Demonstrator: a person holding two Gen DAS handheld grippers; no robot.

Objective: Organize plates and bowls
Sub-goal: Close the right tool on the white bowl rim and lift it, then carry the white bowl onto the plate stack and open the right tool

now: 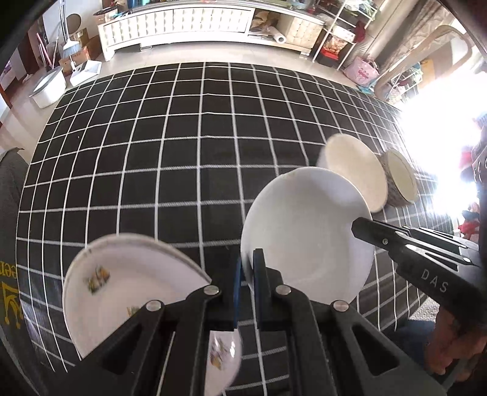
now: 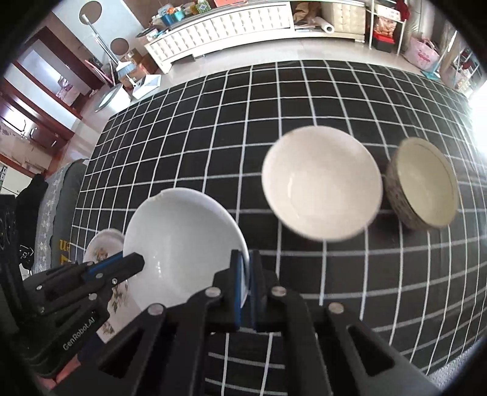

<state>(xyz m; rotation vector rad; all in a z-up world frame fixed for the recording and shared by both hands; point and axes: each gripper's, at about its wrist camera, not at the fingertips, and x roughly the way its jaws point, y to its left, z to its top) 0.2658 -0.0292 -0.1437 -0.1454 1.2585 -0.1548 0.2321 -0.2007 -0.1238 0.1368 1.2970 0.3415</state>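
Note:
A plain white deep plate [image 1: 307, 231] [image 2: 182, 237] is held above the black checked tablecloth [image 1: 182, 152] by both grippers. My left gripper [image 1: 247, 259] [image 2: 137, 262] is shut on its left rim. On the opposite rim my right gripper [image 2: 247, 259] [image 1: 360, 225] is shut too. A floral plate [image 1: 121, 289] [image 2: 103, 243] lies below and to the left, partly hidden by the left gripper. To the right a cream bowl [image 1: 353, 164] [image 2: 322, 182] stands on the cloth, with a brown patterned bowl [image 1: 398, 176] [image 2: 423, 182] just beyond it.
The cloth-covered table drops off at its far edge [image 1: 213, 65] to a pale floor. Beyond stand a long white cabinet [image 1: 182, 27], a wire shelf [image 1: 341, 33], a pink bag [image 1: 362, 73] and a white bin [image 1: 48, 88]. A chair back [image 1: 9, 189] is at the left.

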